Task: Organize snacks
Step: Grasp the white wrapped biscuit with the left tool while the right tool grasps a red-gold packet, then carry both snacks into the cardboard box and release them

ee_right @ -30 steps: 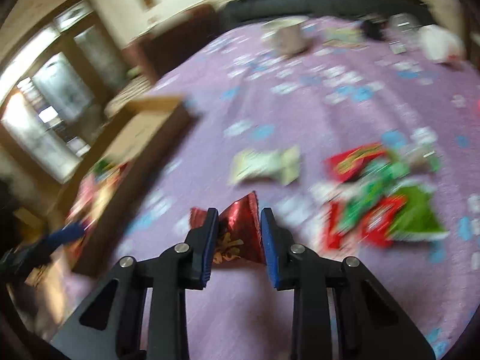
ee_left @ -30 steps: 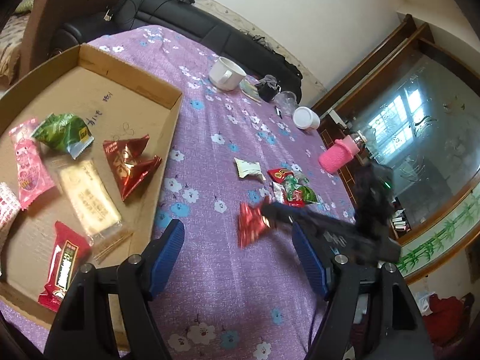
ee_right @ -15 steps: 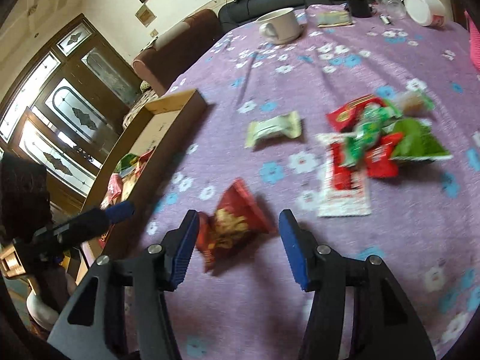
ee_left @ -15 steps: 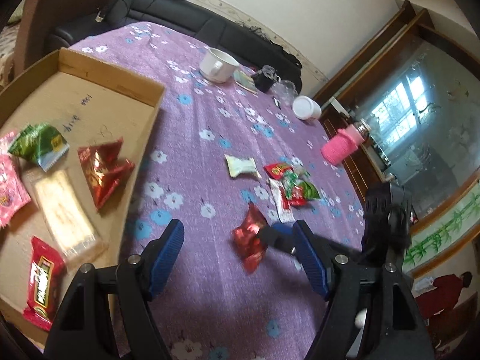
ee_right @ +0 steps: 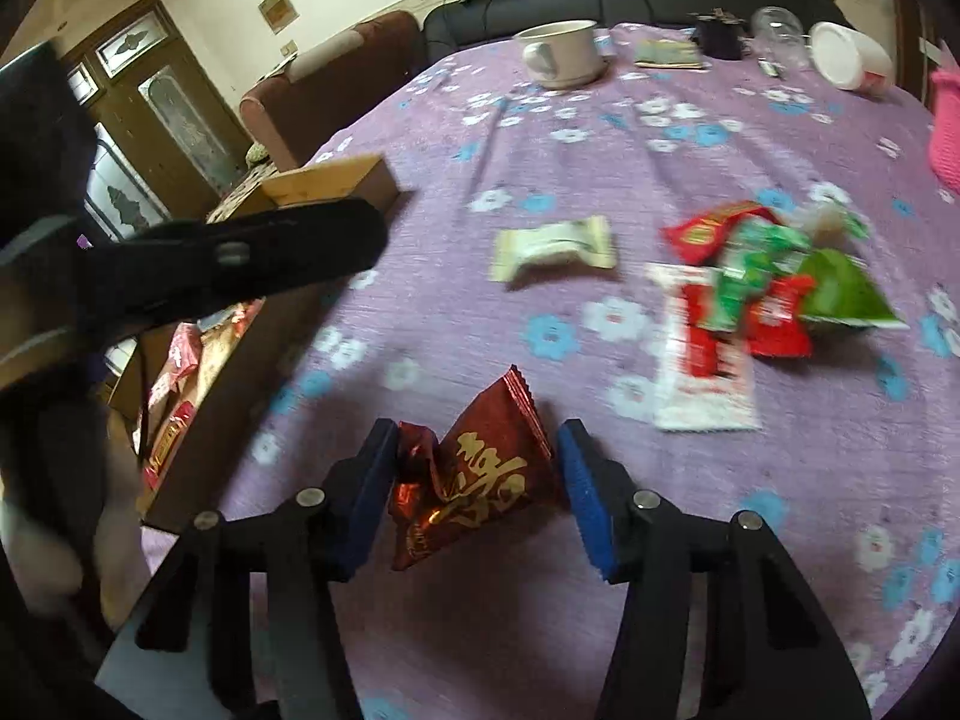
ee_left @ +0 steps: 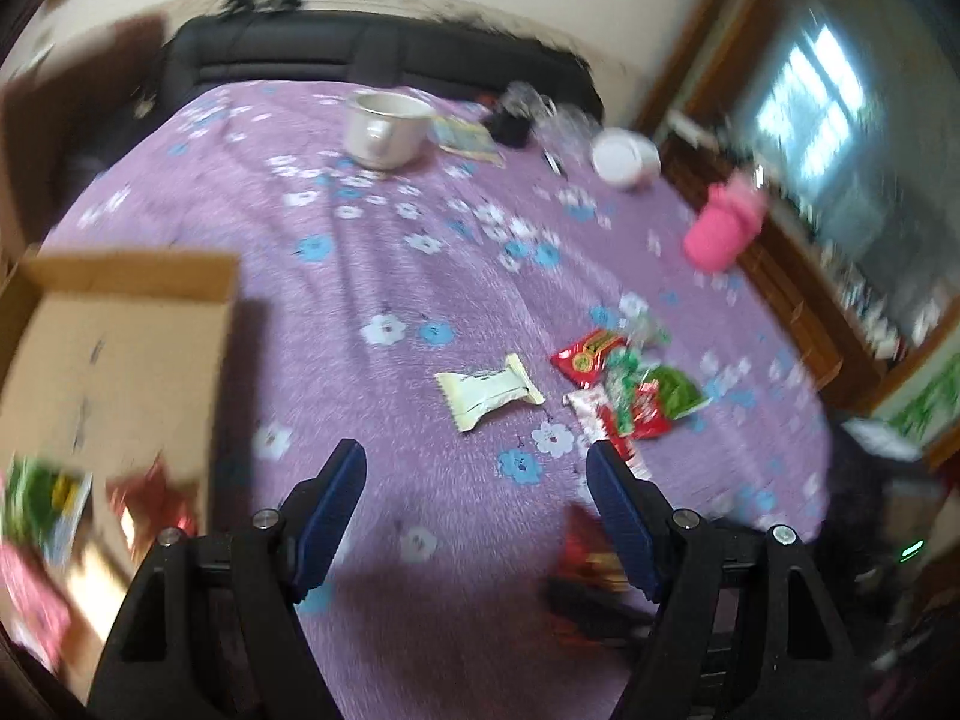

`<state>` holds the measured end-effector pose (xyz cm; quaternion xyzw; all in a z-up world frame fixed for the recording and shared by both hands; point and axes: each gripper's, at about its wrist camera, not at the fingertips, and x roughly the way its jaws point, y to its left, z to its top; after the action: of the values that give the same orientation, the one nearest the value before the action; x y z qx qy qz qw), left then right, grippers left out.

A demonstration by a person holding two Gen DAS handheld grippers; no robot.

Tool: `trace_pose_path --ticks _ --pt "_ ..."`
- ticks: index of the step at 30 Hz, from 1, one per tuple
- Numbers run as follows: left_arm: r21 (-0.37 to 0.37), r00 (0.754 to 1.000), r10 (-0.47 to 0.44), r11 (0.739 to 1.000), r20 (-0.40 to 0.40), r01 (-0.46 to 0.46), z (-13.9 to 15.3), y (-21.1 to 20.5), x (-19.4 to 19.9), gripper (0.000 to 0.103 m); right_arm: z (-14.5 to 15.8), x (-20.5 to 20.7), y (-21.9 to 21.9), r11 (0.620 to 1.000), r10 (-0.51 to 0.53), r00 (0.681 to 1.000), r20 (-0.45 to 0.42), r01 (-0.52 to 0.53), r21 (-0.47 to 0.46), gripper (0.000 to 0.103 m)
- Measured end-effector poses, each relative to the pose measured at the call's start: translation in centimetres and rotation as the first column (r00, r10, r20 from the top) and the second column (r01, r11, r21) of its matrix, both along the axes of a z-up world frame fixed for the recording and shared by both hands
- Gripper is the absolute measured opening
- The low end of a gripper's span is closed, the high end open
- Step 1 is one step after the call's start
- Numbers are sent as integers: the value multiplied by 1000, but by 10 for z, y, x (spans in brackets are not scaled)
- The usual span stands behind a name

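Gold characters, unreadable, mark the red packet [ee_right: 480,474] at the lower centre of the right view. It lies on the table [ee_right: 480,330] between the right tool [ee_right: 477,489], whose fingers stand wide apart. The left tool [ee_left: 477,489] is also spread wide and holds nothing.

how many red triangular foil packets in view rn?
2. One red foil packet lies on the purple tablecloth between the open right gripper pads; another red foil packet, blurred, sits in the cardboard tray. More may be hidden in the pile.
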<state>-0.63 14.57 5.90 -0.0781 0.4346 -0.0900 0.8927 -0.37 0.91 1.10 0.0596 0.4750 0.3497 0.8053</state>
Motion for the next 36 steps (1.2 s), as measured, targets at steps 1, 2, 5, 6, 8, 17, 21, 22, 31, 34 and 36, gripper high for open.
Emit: trace_pose_path --ticks 1,2,5,6,8,17,21,22,31,34,36 --pt "34 1000 -31 999 0 31 -2 -6 5 76 -4 3 -14 999 -10 1000 -18 11 42 57" --pt "101 996 -85 991 5 85 -6 -17 13 76 -6 5 -22 996 -13 999 -32 16 82 57" --pt "220 984 -179 960 12 173 -12 -34 30 76 -14 14 -40 981 -23 995 -99 42 191 58" --pt "247 977 -214 947 11 205 -15 -38 37 76 -15 15 -40 979 -21 995 -100 40 200 58" --pt "280 968 -251 929 -3 241 -20 -43 48 76 -13 14 -36 982 -17 997 -79 31 187 58" --pt "276 946 -306 905 -107 324 -44 -54 68 61 -9 9 -31 988 -7 999 -38 13 155 58" --pt "274 954 -280 914 -110 299 -40 -60 63 24 -9 9 -30 989 -5 999 -31 10 148 58" --pt "290 958 -266 914 -103 285 -41 -63 60 24 -9 9 -29 990 -4 1000 -27 8 143 58" --pt "157 982 -188 969 -33 191 -22 -40 24 22 -7 5 -26 994 -2 1000 13 0 106 57" --pt "64 991 -134 989 12 133 -7 -21 2 22 -4 2 -27 996 -22 999 45 18 89 57" --pt "-3 995 -79 997 57 79 4 -4 -18 22 -2 1 -28 996 -34 998 59 29 85 57"
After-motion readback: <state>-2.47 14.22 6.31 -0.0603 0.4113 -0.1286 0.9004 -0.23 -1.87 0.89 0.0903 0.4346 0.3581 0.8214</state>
